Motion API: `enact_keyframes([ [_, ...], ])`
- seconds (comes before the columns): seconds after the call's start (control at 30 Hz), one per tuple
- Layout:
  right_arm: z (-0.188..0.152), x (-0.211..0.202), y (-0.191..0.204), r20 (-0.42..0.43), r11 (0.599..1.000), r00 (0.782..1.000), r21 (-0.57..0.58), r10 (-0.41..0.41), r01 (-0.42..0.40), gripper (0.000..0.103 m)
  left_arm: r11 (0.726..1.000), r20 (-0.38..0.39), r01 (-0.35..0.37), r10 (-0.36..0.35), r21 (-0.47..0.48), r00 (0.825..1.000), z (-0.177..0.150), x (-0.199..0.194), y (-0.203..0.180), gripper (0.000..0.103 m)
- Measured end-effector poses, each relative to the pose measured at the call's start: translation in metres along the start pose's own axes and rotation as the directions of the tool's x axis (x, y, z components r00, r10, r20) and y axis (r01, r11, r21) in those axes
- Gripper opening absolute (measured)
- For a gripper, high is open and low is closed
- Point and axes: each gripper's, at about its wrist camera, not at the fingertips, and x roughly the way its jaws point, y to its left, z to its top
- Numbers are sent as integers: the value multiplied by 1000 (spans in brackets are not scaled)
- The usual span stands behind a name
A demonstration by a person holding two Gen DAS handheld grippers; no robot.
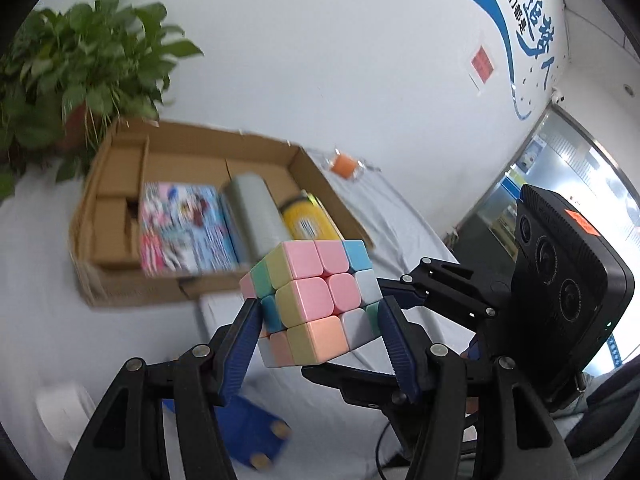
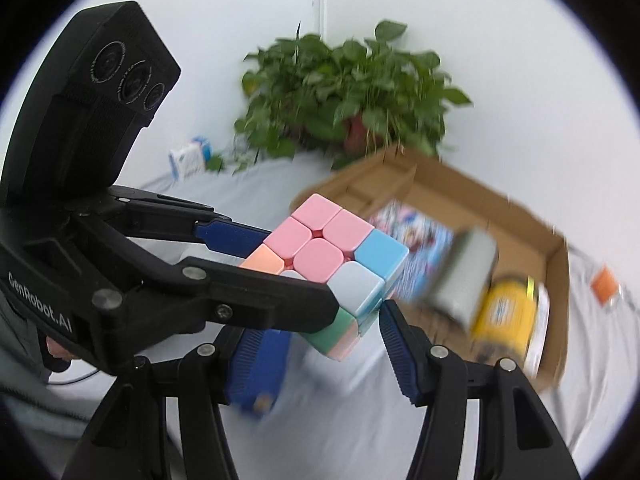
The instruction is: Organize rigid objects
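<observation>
While both grippers clamp cube (image 1: 316, 300), I read step as carry toward box (image 1: 120, 280), upper left of left view. Left gripper (image 1: 320, 320) pads press cube sides; right gripper (image 2: 316, 328) pinches it too, centre frame, clear of cloth. Next: one releases, other lowers cube into free cardboard gap. Cube glossy, pastel, hard-edged; box matte, corrugated.

Smooth plastic cube (image 1: 316, 300); matt cardboard box (image 1: 120, 184).

My left black two-finger gripper with blue ribbed pads (image 1: 318, 320) clamped on pastel puzzle cube (image 1: 312, 300); my right matching gripper (image 2: 312, 338) clamped too, both tilted downward.
</observation>
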Motion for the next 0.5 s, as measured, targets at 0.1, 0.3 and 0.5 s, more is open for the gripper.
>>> enact_keyframes([
  [0.1,29,31,-20,-8,1000,1000,1,21,-21,58,999,39,-31,30,18,999,38,0,19,57],
  [0.3,46,117,-52,-113,994,990,75,89,-81,58,997,-13,-58,57,-41,998,98,34,93,56],
  [0.5,24,172,-62,-221,978,967,193,125,-83,59,990,-187,-84,63,-111,980,105,99,160,56],
])
